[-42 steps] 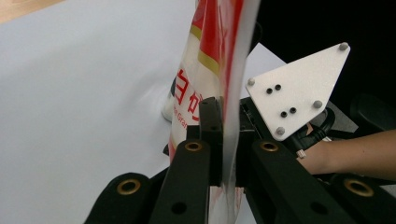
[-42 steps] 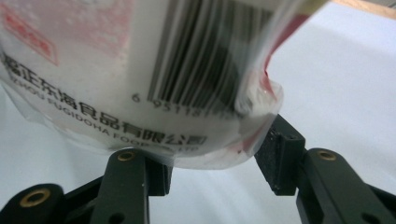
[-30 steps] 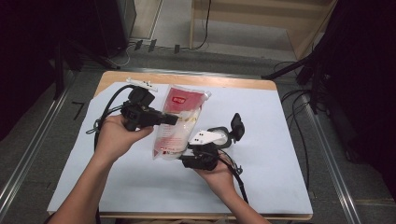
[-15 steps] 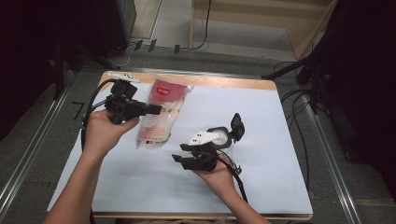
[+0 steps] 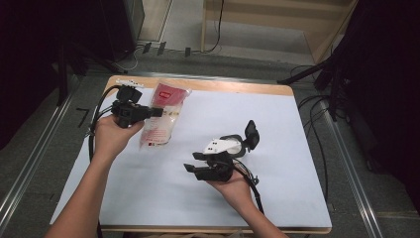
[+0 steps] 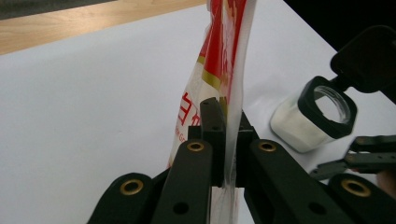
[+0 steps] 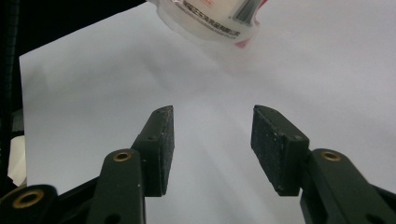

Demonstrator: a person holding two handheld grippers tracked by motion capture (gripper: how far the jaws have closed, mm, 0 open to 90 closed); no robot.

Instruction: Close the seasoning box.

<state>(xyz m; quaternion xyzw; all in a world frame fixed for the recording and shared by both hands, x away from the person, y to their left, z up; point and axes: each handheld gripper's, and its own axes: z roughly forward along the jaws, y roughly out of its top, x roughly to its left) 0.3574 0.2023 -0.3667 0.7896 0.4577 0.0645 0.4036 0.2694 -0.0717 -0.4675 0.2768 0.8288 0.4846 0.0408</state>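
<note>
The left claw (image 5: 157,112) is clenched on the edge of the bag (image 5: 162,115), upper left of the frame, over the white table (image 5: 277,124). The right claw (image 5: 194,161), near the middle, is loose with nothing in it. A small jar (image 5: 224,145) lies just beside it.

In your left gripper view, the bag (image 6: 219,70) runs off at 12 o'clock, its print too partial to read; your right gripper view crops its blurred lettering likewise.
</note>
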